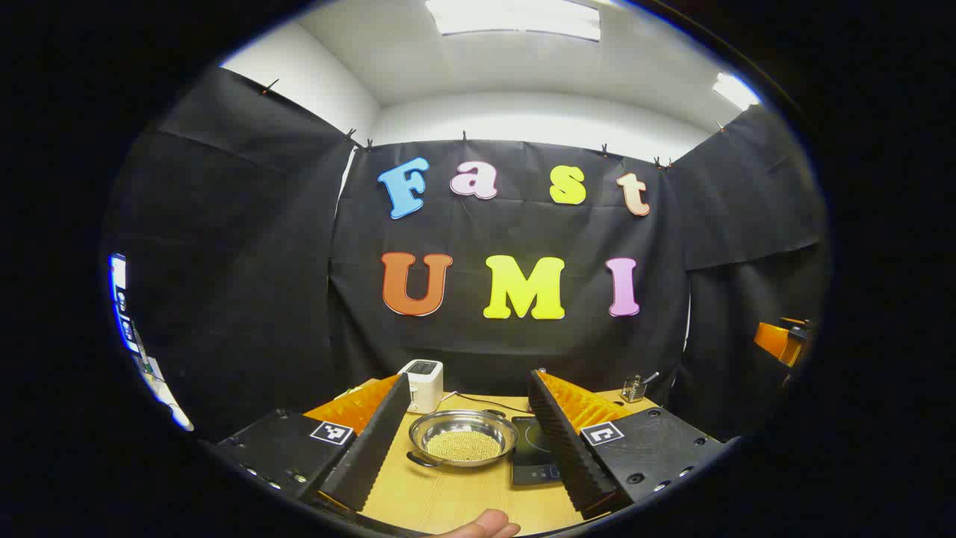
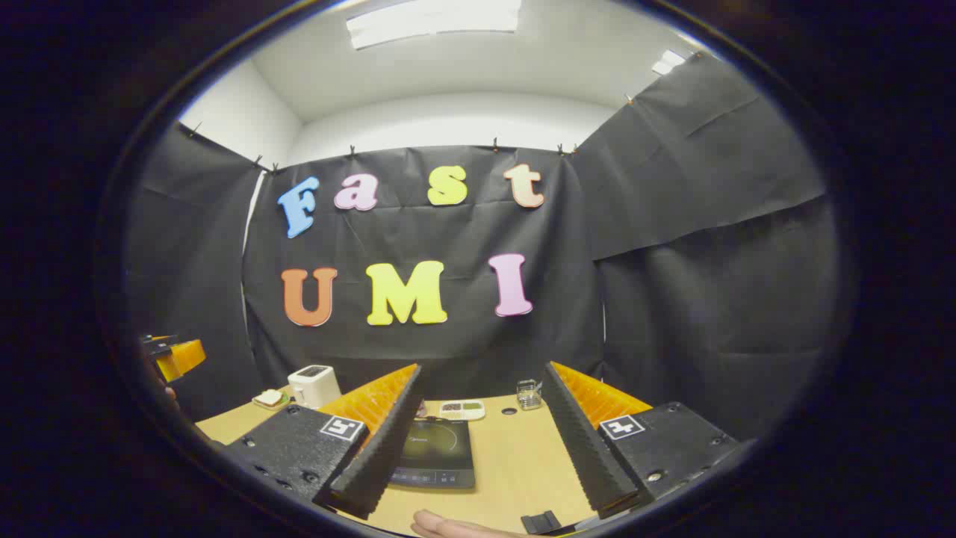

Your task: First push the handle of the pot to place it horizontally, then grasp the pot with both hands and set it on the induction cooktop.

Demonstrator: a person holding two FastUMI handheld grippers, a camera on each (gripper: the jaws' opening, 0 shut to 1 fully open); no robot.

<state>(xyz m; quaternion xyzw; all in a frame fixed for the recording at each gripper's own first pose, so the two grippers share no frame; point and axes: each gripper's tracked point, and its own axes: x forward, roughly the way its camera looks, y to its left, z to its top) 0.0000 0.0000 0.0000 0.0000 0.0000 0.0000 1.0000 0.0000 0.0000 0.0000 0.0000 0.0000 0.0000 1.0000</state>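
1. Sitting on the wooden table point(image 1: 448, 501), the pot point(image 1: 463, 438) is a shallow, shiny metal pan with a layer of small tan grains in its bottom; it lies between the left gripper's point(image 1: 472, 448) fingers in the left gripper view, touching neither.
2. Its dark handle point(image 1: 423, 460) sticks out from the near-left rim, pointing toward the camera and left, so the long axis runs diagonally; a second handle at the far right rim is hard to make out.
3. Just right of the pot lies the black induction cooktop point(image 1: 535, 450), partly hidden behind a finger; the right gripper view shows it point(image 2: 435, 451) flat and bare.
4. Both claws are spread wide, the right gripper point(image 2: 478, 456) pinching nothing.
5. A white toaster point(image 1: 423, 384) stands behind the pot.
6. A fingertip point(image 1: 484, 526) is cut off at the bottom edge.
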